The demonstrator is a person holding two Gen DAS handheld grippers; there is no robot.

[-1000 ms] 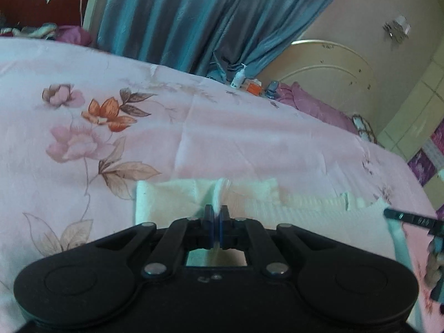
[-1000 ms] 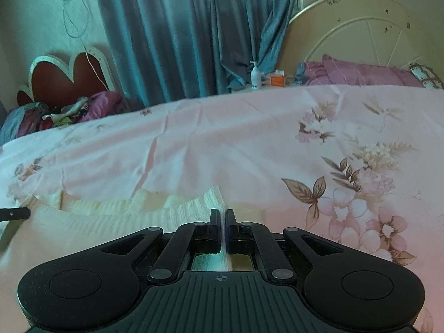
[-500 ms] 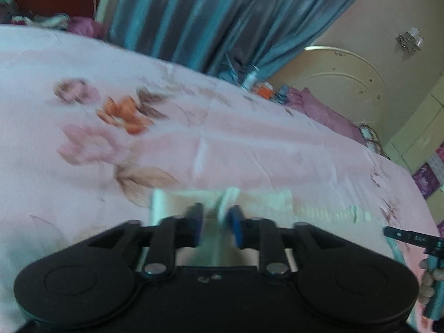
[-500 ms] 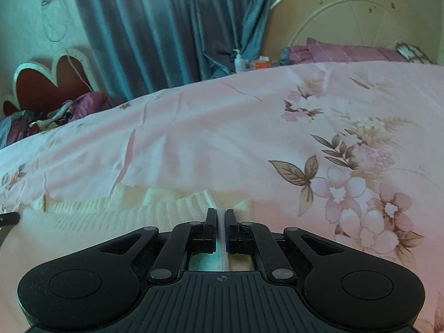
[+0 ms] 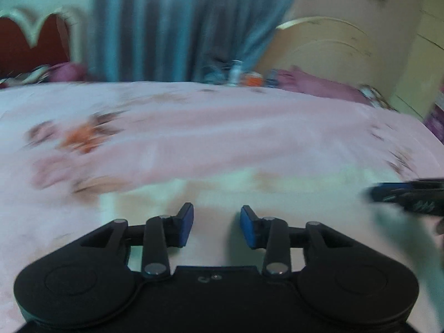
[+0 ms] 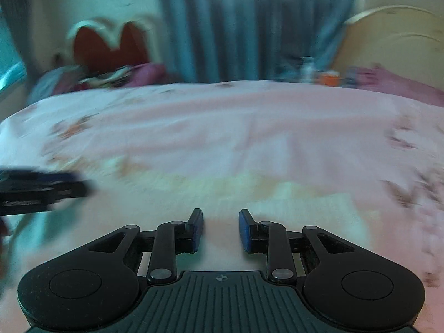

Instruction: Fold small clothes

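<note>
A pale cream knitted garment (image 5: 277, 194) lies flat on the pink floral bedsheet, just ahead of both grippers; it also shows in the right wrist view (image 6: 249, 194). Both views are blurred by motion. My left gripper (image 5: 217, 226) is open and empty above the garment's near part. My right gripper (image 6: 220, 229) is open and empty above it too. The right gripper shows at the right edge of the left wrist view (image 5: 408, 194); the left gripper shows at the left edge of the right wrist view (image 6: 41, 188).
The pink floral bedsheet (image 5: 222, 127) spreads far ahead. Blue curtains (image 5: 180, 27), a cream headboard (image 5: 333, 50), purple pillows (image 5: 313, 86) and small bottles (image 5: 236, 75) stand beyond the bed's far edge. A red heart-shaped headboard (image 6: 108, 47) is at the far left.
Both grippers have let go of the garment's pinched edges and opened wide. The garment now lies flat. Both cameras have swung, blurring the views.
</note>
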